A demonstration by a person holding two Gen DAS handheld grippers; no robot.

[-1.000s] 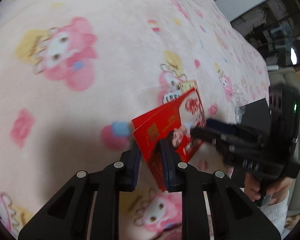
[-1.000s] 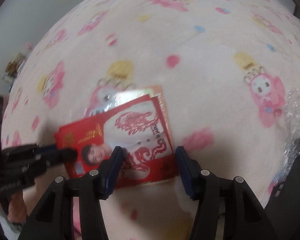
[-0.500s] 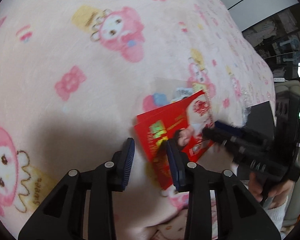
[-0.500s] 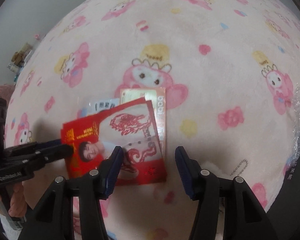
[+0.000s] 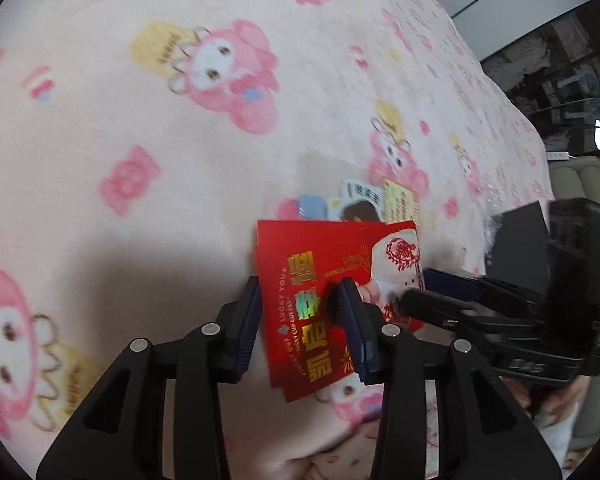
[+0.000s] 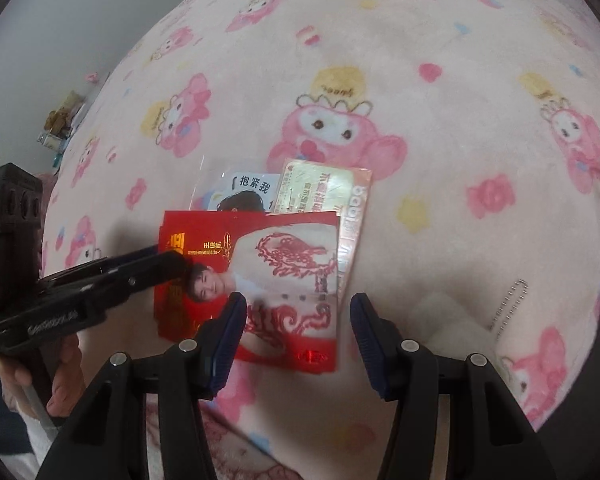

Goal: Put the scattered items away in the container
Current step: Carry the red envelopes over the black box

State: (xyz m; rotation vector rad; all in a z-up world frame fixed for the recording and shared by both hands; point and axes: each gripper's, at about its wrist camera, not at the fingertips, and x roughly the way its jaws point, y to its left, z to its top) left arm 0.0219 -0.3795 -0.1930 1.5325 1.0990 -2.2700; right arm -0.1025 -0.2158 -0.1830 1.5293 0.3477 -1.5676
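Two grippers were counted, the left gripper (image 5: 300, 308) and the right gripper (image 6: 298, 330). Two red envelopes (image 6: 260, 272) appeared to be stacked, though the overlap left the count unsure. Behind them one pale card with a portrait (image 6: 248, 196) and one shiny foil card (image 6: 324, 192) were seen. One pink patterned blanket (image 6: 380, 40), one bead chain (image 6: 508, 304) and one dark box (image 5: 520, 240) were noted.
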